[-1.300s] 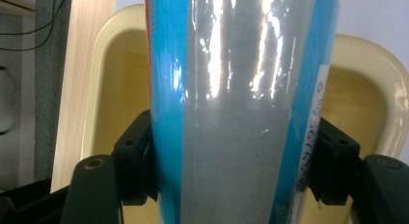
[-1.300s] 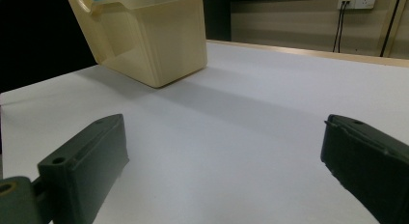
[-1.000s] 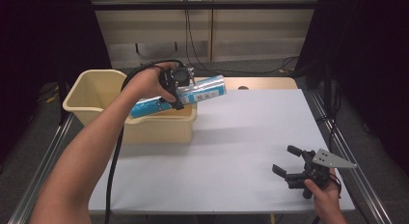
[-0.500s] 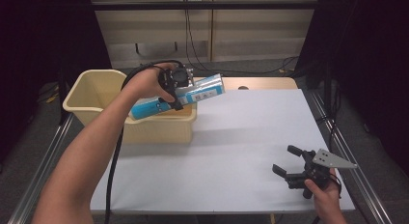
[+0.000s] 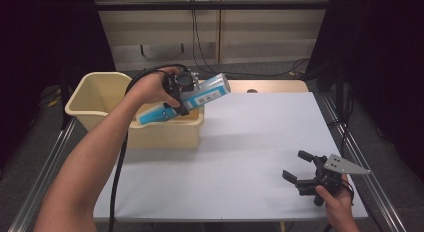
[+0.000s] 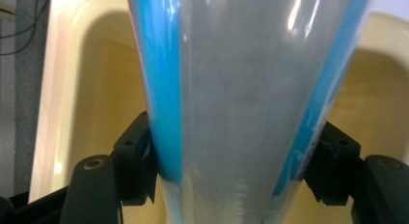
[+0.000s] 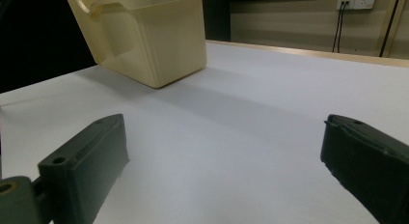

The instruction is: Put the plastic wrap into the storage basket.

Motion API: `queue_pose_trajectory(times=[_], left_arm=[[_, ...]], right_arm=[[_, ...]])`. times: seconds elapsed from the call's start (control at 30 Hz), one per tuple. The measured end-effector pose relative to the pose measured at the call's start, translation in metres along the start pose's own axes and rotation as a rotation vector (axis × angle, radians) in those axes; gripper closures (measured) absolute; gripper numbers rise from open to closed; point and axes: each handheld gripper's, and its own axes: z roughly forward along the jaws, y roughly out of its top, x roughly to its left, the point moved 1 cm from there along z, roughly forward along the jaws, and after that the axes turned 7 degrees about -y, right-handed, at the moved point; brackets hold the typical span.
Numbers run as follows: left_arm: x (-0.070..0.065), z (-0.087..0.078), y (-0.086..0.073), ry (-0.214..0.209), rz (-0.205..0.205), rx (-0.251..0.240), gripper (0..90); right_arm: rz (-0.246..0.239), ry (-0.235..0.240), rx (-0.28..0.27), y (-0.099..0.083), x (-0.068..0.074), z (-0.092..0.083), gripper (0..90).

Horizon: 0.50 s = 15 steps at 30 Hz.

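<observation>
Our left gripper [image 5: 181,94] clamps the blue tube [image 5: 192,98] above the yellow bin [image 5: 100,94]; our right gripper [image 5: 300,167], jaws open, rests well apart from the bin.

The blue-and-silver tube [image 5: 184,99] clamped in the left gripper [image 5: 181,92] dipped slightly, its lower end sinking a little deeper into the cream bin [image 5: 95,92].

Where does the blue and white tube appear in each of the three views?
High view: the tube lies tilted in the left gripper, above the bin.
Left gripper view: tube up the centre, clamped between both jaws.
Right gripper view: I cannot make it out.
Shared landmark: the cream bin.
</observation>
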Motion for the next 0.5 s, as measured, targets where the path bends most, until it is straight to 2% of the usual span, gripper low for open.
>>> queue_pose_trajectory(times=[0.1,0.2,0.23,0.27,0.33,0.37,0.4,0.43,0.47,0.5], left_arm=[[0.001,0.004,-0.003,-0.006,-0.021,0.013,31.0],[0.002,0.005,-0.008,-0.026,-0.048,-0.011,30.9],[0.002,0.003,-0.009,-0.027,-0.058,-0.04,31.0],[0.003,0.0,-0.012,-0.046,-0.079,-0.062,30.8],[0.003,-0.002,-0.013,-0.045,-0.086,-0.073,30.4],[0.002,-0.004,-0.014,-0.051,-0.096,-0.1,30.4],[0.003,-0.009,-0.015,-0.05,-0.086,-0.121,29.9],[0.004,-0.014,-0.016,-0.038,-0.099,-0.154,29.5],[0.003,-0.017,-0.017,-0.027,-0.133,-0.203,26.8],[0.003,-0.021,-0.018,-0.026,-0.134,-0.22,24.3]], right_arm=[[-0.001,0.0,0.0,0.0,0.0,0.0,2.3],[0.001,0.0,0.0,0.0,0.0,0.0,2.3],[0.0,-0.001,0.0,0.0,0.0,0.0,2.3],[-0.001,0.001,0.003,0.0,0.0,0.0,2.3],[-0.002,-0.001,0.003,0.0,0.0,0.0,2.3],[-0.002,-0.001,0.003,0.0,0.0,0.0,2.3],[-0.001,0.0,0.001,0.0,0.0,0.0,2.3],[0.0,0.0,0.0,0.0,0.0,0.0,2.3],[0.0,-0.001,0.001,0.0,0.0,-0.001,2.2],[0.0,-0.001,0.001,0.0,0.0,0.0,2.2]])
